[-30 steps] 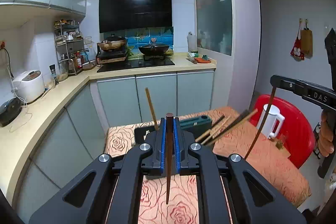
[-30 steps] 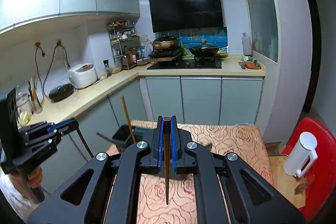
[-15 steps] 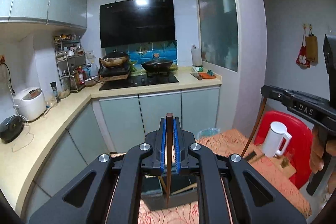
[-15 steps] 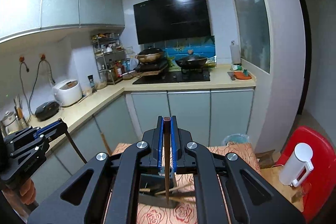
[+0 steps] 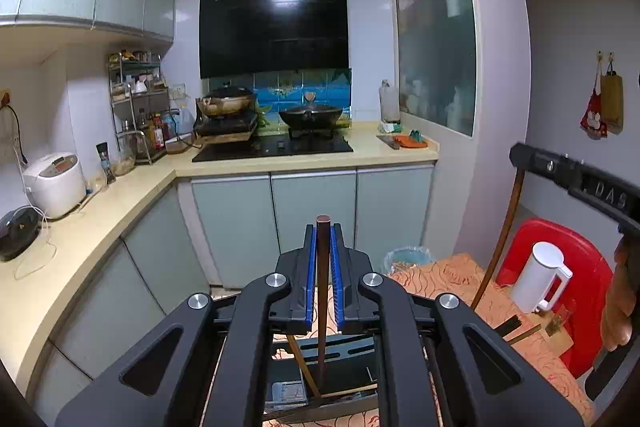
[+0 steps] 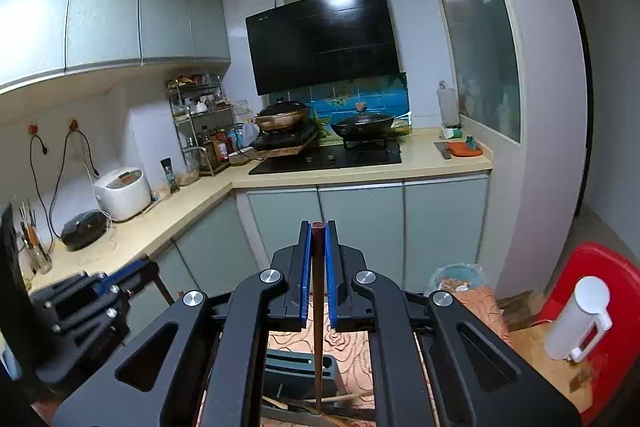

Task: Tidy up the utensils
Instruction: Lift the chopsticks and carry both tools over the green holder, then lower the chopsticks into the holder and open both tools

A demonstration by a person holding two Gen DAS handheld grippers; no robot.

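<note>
Both grippers rose; chopstick [image 5: 322, 291] tips hidden (holder [image 5: 320, 359] partly too).

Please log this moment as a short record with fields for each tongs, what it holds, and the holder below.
left tongs: shut on a dark chopstick, upright
right tongs: shut on a dark chopstick, upright
holder: dark utensil box on the patterned tablecloth, below both tips
loose chopsticks: lying by the box

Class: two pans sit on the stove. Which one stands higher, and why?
The bronze pan on the left: it rests on a raised black burner unit, while the black wok sits lower, on the hob's own stand.
</note>
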